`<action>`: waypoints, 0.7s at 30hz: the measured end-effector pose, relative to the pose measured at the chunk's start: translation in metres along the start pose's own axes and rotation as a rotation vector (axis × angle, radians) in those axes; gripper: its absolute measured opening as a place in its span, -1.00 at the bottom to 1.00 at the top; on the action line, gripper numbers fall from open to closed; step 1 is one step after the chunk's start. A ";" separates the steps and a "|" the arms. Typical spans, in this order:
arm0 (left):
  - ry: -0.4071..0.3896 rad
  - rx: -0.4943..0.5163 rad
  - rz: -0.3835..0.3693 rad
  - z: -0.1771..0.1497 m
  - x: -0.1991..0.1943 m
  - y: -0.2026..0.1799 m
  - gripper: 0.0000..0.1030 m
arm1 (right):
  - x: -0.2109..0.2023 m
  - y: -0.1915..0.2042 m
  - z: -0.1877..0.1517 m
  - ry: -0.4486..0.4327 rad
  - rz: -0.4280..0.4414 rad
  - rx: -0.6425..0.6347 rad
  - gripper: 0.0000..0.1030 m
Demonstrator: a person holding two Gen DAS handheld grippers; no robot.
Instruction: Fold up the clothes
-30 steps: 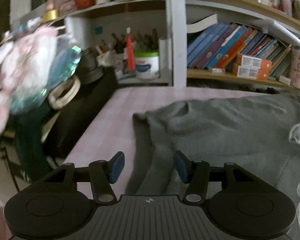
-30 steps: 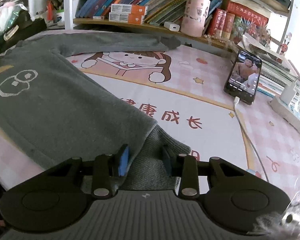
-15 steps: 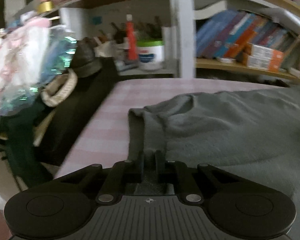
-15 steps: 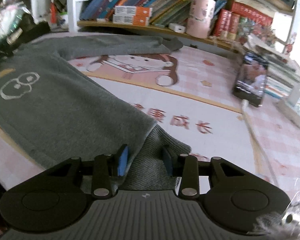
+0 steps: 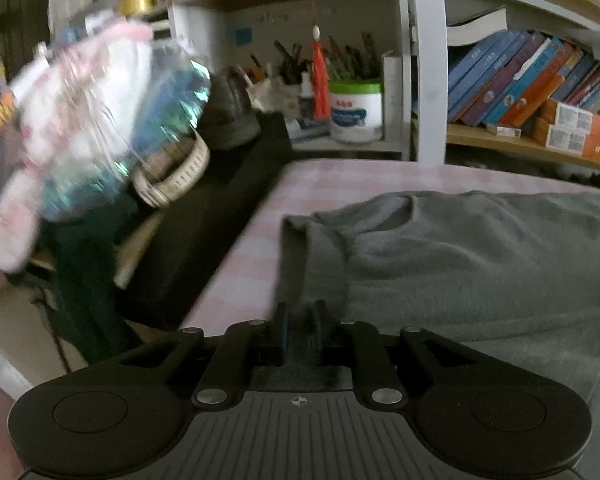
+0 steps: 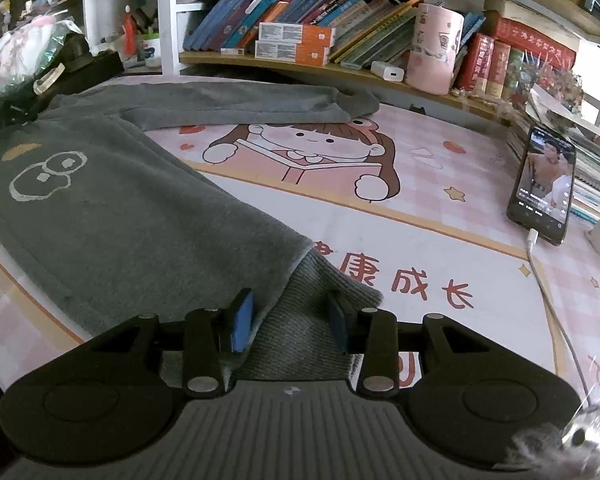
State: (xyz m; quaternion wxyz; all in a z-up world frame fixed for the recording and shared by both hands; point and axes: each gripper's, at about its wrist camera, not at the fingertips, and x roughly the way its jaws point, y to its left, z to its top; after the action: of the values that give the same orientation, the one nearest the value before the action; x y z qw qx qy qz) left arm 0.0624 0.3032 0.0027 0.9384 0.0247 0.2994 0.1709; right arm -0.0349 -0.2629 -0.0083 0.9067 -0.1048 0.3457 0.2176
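Observation:
A grey sweatshirt (image 6: 120,208) with a white print lies spread on the pink cartoon table mat (image 6: 380,220). One sleeve (image 6: 240,106) stretches along the far side. In the left wrist view the same sweatshirt (image 5: 460,264) fills the right half. My left gripper (image 5: 300,320) pinches a narrow fold of its near edge; the jaws are opening slightly, with the cloth still pressed between the pads. My right gripper (image 6: 290,320) holds the bunched ribbed band (image 6: 320,280) at the garment's near end between its blue pads.
A lit phone (image 6: 544,188) leans at the right, with a white cable (image 6: 548,292) trailing toward me. Book shelves and a pink cup (image 6: 432,52) line the back. The table's left edge (image 5: 240,264) drops off beside a woven basket (image 5: 172,176) and dark clutter.
My left gripper went from open astride the cloth's edge to closed on it and moved a little forward. My right gripper kept its hold and shifted slightly.

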 end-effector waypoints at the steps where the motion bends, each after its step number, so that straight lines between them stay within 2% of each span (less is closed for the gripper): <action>1: -0.012 0.000 0.008 -0.001 -0.007 0.002 -0.71 | 0.000 0.000 0.000 -0.001 0.002 0.002 -0.28; 6: -0.056 -0.040 -0.077 -0.023 -0.054 0.013 -0.68 | 0.000 0.001 -0.002 -0.014 0.001 0.000 -0.25; 8: -0.064 -0.045 -0.107 -0.035 -0.072 0.015 -0.54 | 0.000 0.001 -0.003 -0.019 0.000 -0.007 -0.25; 10: -0.072 -0.050 -0.108 -0.051 -0.089 0.014 -0.41 | 0.000 0.002 -0.003 -0.022 -0.006 -0.021 -0.26; 14: -0.086 -0.088 -0.128 -0.076 -0.112 0.013 -0.39 | 0.001 0.002 -0.003 -0.033 -0.028 -0.046 -0.18; 19: -0.110 -0.104 -0.099 -0.090 -0.127 0.011 -0.37 | 0.001 -0.007 -0.005 -0.051 -0.074 -0.014 -0.10; 21: -0.118 -0.127 -0.099 -0.091 -0.129 0.014 -0.13 | -0.001 -0.010 -0.007 -0.070 -0.083 0.018 -0.10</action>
State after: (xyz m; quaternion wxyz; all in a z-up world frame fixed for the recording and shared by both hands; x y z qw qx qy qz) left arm -0.0920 0.2681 0.0019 0.9614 -0.0398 0.2328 0.1411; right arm -0.0351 -0.2741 -0.0130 0.9274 -0.1031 0.3112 0.1799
